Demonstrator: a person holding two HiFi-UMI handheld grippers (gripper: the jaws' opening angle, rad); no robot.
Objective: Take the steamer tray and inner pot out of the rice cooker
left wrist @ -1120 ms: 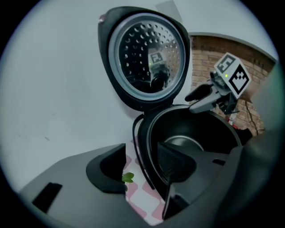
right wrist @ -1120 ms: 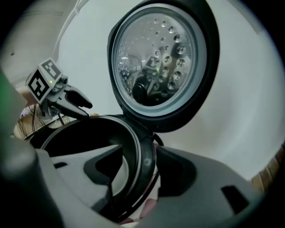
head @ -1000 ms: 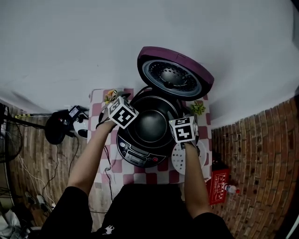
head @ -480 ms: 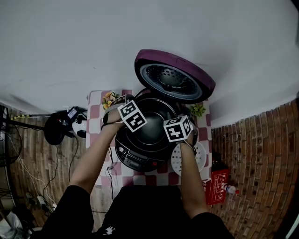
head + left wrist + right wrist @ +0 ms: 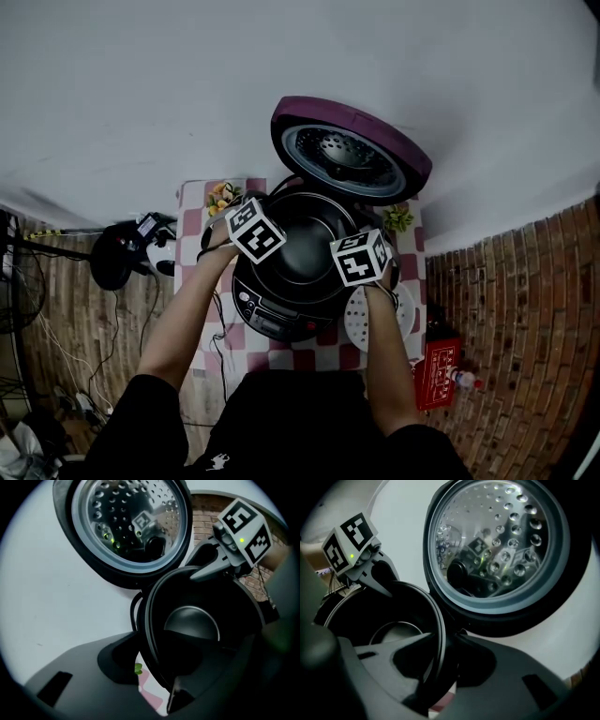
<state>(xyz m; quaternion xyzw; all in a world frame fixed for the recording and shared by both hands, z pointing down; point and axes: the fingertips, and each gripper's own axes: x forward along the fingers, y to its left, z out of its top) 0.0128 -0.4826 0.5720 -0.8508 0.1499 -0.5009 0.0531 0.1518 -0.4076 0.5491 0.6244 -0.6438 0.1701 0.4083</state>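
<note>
Brick floor (image 5: 525, 309) surrounds a small table with a pink-and-white checked cloth (image 5: 309, 354), set against a pale wall (image 5: 141, 94). Nearest the person, the head view shows two bare forearms reaching out from dark sleeves. The right forearm covers part of the white, perforated steamer tray (image 5: 355, 321), which lies flat on the cloth just right of the rice cooker (image 5: 272, 319). Only this view shows the tray and the cooker's front control panel.

The inner pot (image 5: 305, 248) sits upright in the cooker with its mouth facing straight up. The left gripper (image 5: 262, 208) is at the pot's left rim and the right gripper (image 5: 364, 232) at its right rim, opposite each other. Both pairs of jaws have just been closing and stand partway in. Each gripper view shows one jaw inside the pot and one outside, pinching the thin rim between them. Each also shows the other gripper across the pot. The left gripper view alone shows a sliver of cloth and a green leaf beside the pot.

Beyond the pot, the purple lid (image 5: 349, 150) stands open at the far side, tilted back. Its dimpled metal face is turned toward the person and mirrors the marker cubes in both gripper views.

Small flowers (image 5: 221, 195) and a green sprig (image 5: 398, 217) lie at the far corners of the table. A red crate (image 5: 438, 375) stands on the floor to the right.
</note>
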